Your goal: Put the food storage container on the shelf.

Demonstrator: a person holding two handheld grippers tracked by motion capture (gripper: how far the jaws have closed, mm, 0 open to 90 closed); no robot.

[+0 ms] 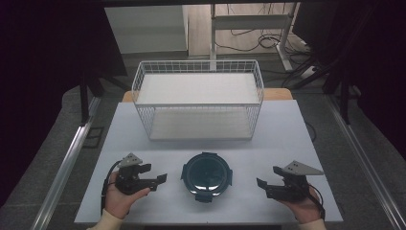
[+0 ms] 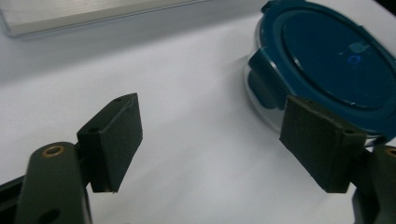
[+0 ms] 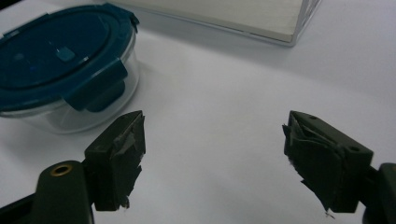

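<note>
The left hand-held gripper (image 1: 154, 175) and the right hand-held gripper (image 1: 269, 180) both rest low over the white surface (image 1: 287, 134) with their jaws spread wide, released and gripping nothing, the worn pads (image 3: 123, 154) of the right one frayed at their edges. Between the two, near each but touching neither, sits a round clear container (image 1: 207, 175) closed by a dark blue clip lid (image 2: 327, 60); no readable writing shows on it. Beyond the container, farther up the surface, stands a white wire basket (image 1: 198, 98).
</note>
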